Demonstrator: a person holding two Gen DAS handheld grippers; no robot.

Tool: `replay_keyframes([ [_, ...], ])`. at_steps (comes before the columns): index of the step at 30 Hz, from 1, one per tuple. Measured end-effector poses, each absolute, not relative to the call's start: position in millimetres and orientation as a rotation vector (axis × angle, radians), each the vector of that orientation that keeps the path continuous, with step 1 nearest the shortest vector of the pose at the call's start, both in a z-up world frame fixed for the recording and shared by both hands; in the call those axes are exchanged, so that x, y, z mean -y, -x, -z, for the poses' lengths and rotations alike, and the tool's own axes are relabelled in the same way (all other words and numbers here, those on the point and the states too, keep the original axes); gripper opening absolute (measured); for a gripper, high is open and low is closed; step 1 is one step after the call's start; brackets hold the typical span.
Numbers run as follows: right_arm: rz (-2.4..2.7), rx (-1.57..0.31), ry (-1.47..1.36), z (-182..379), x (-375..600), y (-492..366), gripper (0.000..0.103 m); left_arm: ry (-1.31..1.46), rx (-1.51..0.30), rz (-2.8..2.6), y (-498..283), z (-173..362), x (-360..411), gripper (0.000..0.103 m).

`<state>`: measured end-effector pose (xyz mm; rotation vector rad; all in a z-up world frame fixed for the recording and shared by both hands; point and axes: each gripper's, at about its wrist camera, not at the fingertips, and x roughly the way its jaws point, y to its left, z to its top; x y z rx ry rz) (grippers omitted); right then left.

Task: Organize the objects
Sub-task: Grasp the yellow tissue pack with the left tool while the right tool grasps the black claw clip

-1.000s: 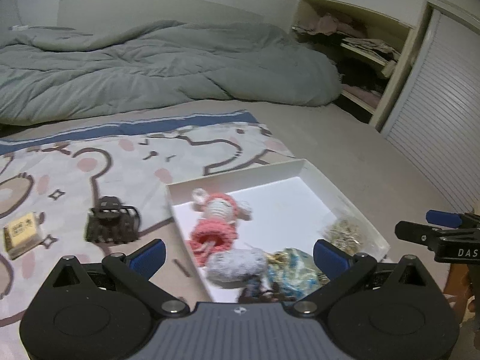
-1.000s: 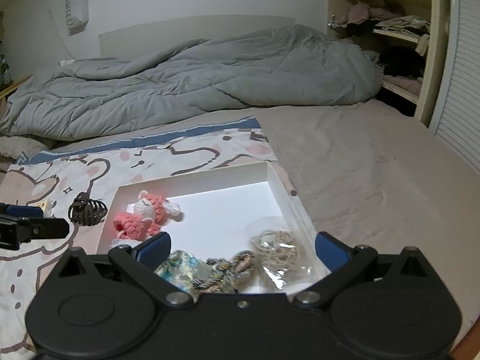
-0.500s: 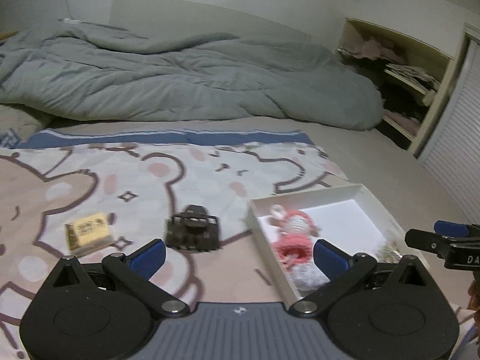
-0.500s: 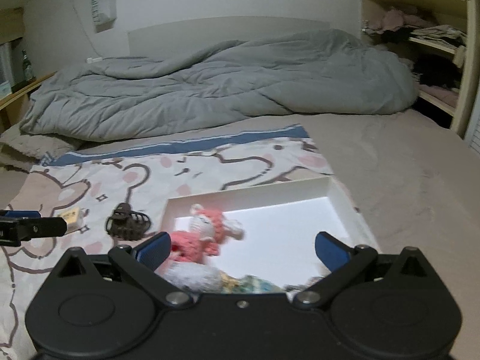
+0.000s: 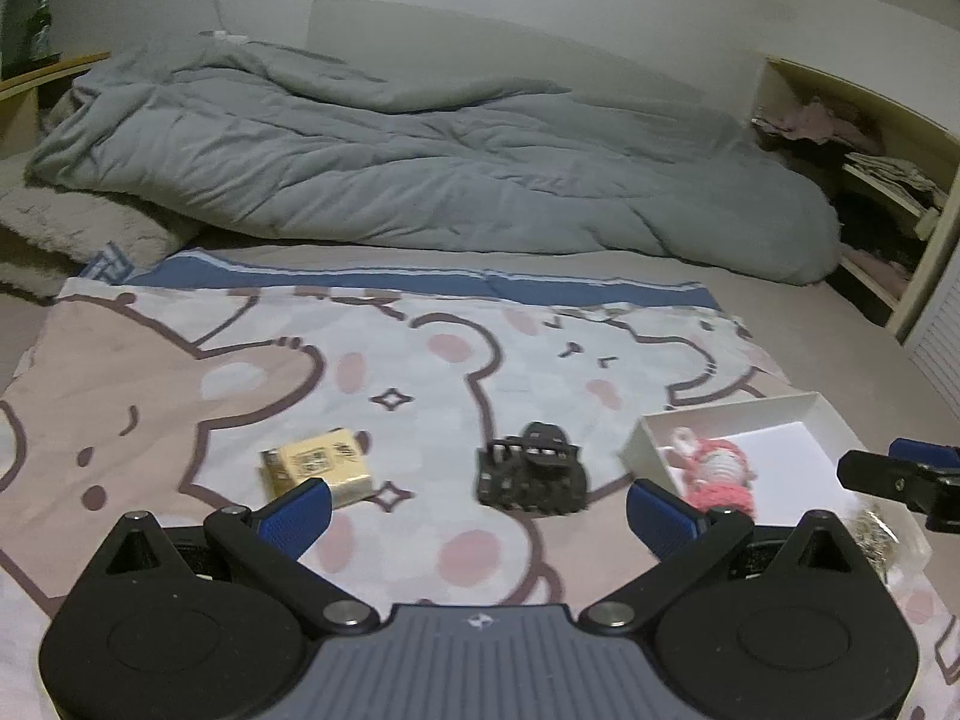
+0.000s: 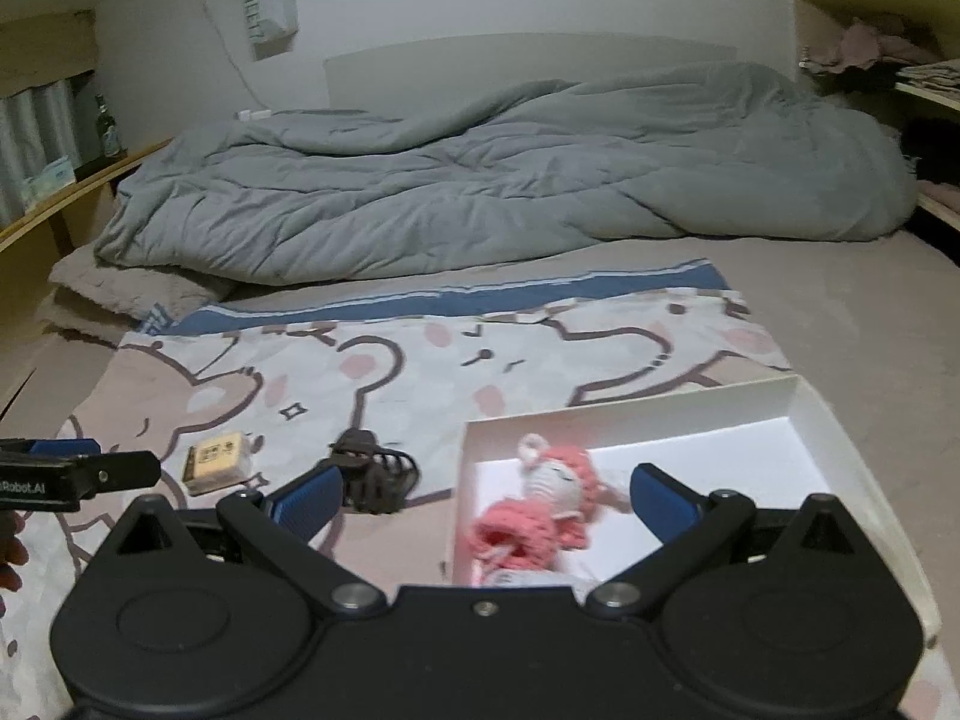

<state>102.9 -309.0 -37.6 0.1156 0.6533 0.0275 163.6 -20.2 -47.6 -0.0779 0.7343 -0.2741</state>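
Note:
A black claw hair clip (image 5: pixel 531 477) lies on the cartoon-print cloth (image 5: pixel 420 372), just ahead of my open, empty left gripper (image 5: pixel 480 510). A small yellow packet (image 5: pixel 317 471) lies by its left fingertip. A white box (image 5: pixel 744 414) at the right holds a pink crochet doll (image 5: pixel 717 474). In the right wrist view my right gripper (image 6: pixel 486 495) is open and empty above the box's (image 6: pixel 630 411) near left corner, over the doll (image 6: pixel 552 504). The clip (image 6: pixel 375 471) and the packet (image 6: pixel 215 461) lie to its left.
A rumpled grey duvet (image 5: pixel 420 168) covers the far part of the bed. Open shelves with clothes (image 5: pixel 870 168) stand at the right. A clear bag of pale chain (image 5: pixel 876 540) lies in the box's right part. The left gripper shows at the left edge of the right wrist view (image 6: pixel 78 474).
Both grippers have swung left, away from the box. The clip and the yellow packet now sit centred before the left gripper. Both stay open.

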Motion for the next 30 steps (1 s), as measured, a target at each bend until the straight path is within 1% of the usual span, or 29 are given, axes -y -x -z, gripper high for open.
replay_keyframes([
  [9,-0.113,-0.645,-0.101,52,278,-128,0.103,0.104,-0.754,0.196,-189,63,-9,0.103],
  [15,-0.175,-0.618,-0.025,64,262,-149,0.103,0.13,-0.786,0.117,-211,77,-23,0.103],
  [26,-0.343,-0.608,0.349,94,225,-187,0.103,0.237,-0.858,0.023,-249,111,-34,0.103],
  [27,-0.366,-0.611,0.386,96,221,-189,0.1,0.245,-0.864,0.016,-251,114,-35,0.103],
  [28,-0.391,-0.615,0.423,98,217,-193,0.092,0.257,-0.874,0.007,-255,118,-35,0.103],
  [30,-0.429,-0.623,0.471,103,209,-199,0.083,0.281,-0.89,-0.005,-259,125,-36,0.103],
])
